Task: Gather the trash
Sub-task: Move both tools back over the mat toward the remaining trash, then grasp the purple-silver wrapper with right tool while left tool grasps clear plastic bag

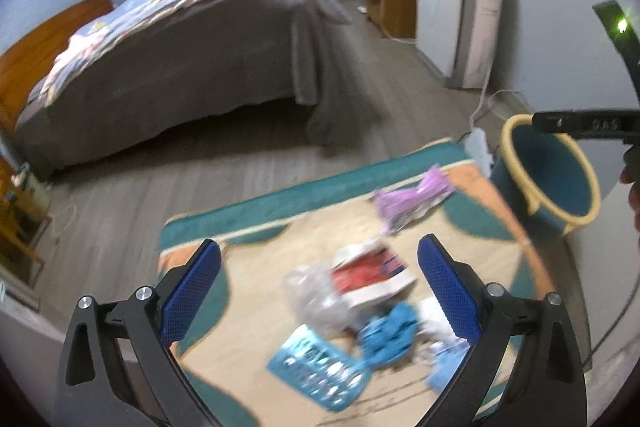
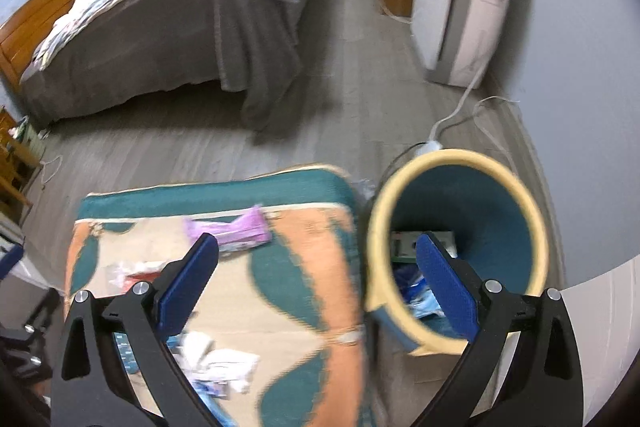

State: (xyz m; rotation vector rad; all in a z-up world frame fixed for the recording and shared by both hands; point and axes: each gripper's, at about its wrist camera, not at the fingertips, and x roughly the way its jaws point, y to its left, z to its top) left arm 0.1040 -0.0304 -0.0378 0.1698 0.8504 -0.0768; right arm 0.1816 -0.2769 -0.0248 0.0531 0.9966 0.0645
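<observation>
Bedroom floor with trash on the rug, both grippers empty

Bed (image 1: 168,59) takes the biggest part of both views, at about 10 o'clock, with a grey cover hanging to the floor and a light blue blanket on top. White appliance (image 1: 456,19) stands at about 1 o'clock against the wall, and a cable runs from it over the grey wooden floor (image 1: 224,163).

Rug (image 1: 304,187), teal, orange and beige, lies in the lower middle of the left wrist view. On it the trash pile (image 1: 360,311) is spread, blurred: a clear plastic piece, a red and white wrapper, a light blue pack and some blue crumpled material. Purple wrapper (image 1: 412,199) lies apart from the pile, toward 1 o'clock, near the far edge of the rug.

Bin (image 2: 456,163), teal inside with a yellow rim, stands just beside the right edge of the rug; in the right wrist view it is at about 4 o'clock. Some trash already lies at its bottom.

Left gripper (image 1: 320,291) hangs above the pile with its blue pads spread wide and nothing between them. Right gripper (image 2: 318,279) is also spread wide and holds nothing; its right finger is in front of the bin mouth, its left finger over the rug.
</observation>
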